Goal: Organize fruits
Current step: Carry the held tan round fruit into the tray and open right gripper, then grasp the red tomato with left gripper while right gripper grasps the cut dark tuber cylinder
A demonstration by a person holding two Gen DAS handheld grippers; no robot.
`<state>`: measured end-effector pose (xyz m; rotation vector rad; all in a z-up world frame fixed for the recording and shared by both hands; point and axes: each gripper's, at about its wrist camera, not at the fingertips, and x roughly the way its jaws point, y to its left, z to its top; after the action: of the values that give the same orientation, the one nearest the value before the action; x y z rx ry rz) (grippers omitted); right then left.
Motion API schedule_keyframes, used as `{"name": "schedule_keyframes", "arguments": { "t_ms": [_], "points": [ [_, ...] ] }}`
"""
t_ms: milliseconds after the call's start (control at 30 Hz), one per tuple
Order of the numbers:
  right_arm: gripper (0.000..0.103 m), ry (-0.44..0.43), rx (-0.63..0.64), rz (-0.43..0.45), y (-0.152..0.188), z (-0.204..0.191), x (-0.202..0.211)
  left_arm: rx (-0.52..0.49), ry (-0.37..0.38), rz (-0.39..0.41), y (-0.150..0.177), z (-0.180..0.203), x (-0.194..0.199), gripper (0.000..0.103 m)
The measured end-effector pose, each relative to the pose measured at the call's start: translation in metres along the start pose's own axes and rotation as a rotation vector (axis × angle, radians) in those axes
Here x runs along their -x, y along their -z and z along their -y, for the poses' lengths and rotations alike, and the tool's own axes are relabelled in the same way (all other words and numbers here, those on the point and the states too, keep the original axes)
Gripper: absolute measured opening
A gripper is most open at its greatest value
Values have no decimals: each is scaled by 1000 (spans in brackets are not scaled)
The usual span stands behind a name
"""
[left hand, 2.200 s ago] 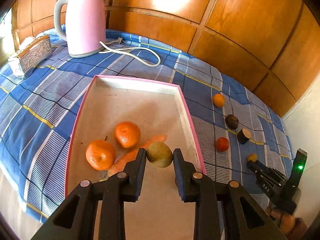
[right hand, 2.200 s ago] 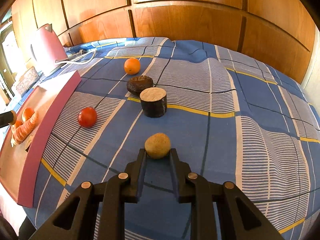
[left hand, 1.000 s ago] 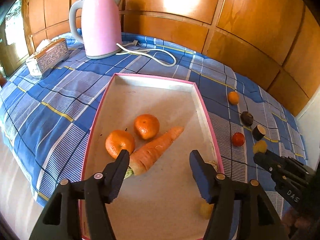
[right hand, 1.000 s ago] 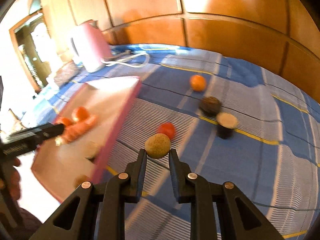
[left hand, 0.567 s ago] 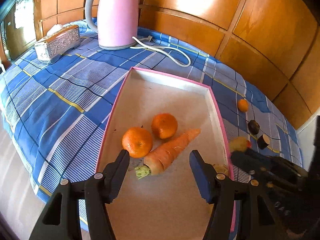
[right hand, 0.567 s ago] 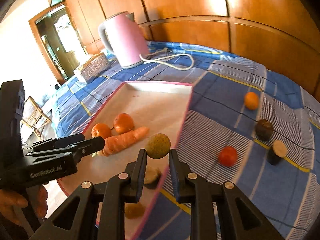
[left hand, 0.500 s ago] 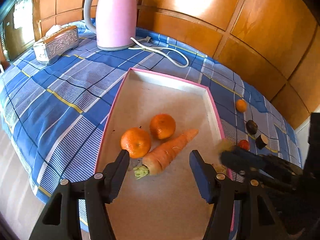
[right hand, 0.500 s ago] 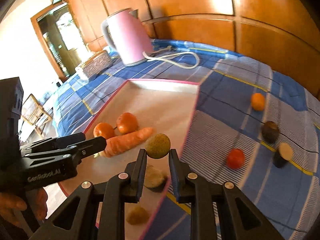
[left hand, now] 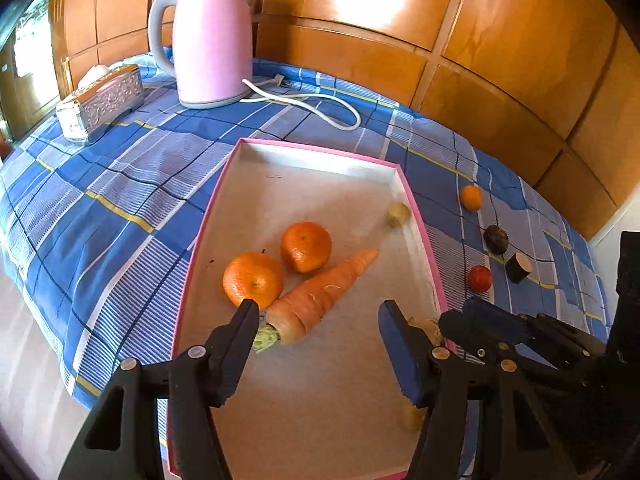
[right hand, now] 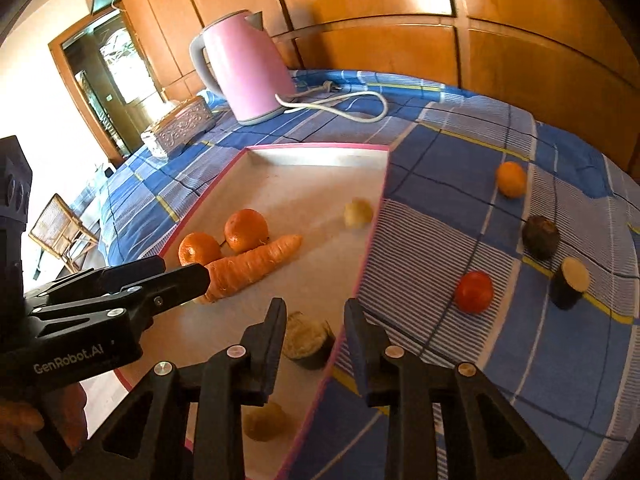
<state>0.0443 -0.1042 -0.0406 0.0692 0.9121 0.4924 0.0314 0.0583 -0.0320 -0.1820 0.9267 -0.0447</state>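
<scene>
A pink-rimmed tray (left hand: 412, 204) (right hand: 362, 264) holds two oranges (left hand: 253, 279) (right hand: 245, 230), a carrot (left hand: 320, 294) (right hand: 252, 266), a cut dark fruit (right hand: 306, 340), a yellowish fruit (right hand: 264, 420) and a small tan fruit (left hand: 398, 214) (right hand: 357, 212), blurred near the tray's right wall. My left gripper (left hand: 316, 340) is open and empty above the tray's near half. My right gripper (right hand: 314, 324) is open and empty over the tray's right rim; it shows in the left wrist view (left hand: 480, 320).
On the blue checked cloth right of the tray lie a small orange (right hand: 511, 179), a dark round fruit (right hand: 540, 237), a cut dark piece (right hand: 568, 282) and a red tomato (right hand: 475, 291). A pink kettle (left hand: 210, 40) with cord and a silver box (left hand: 102, 100) stand behind.
My right gripper carried the tan fruit from the cloth over the tray, opened and let it go; the fruit now sits blurred further back. My left gripper opened earlier and stays open.
</scene>
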Motion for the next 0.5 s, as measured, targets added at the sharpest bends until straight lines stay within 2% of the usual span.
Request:
{"name": "schedule_keyframes", "arguments": {
  "t_ms": [500],
  "points": [
    [30,82,-109,56,19,36,27,-93,16,10,7,27,7,63]
  ]
}}
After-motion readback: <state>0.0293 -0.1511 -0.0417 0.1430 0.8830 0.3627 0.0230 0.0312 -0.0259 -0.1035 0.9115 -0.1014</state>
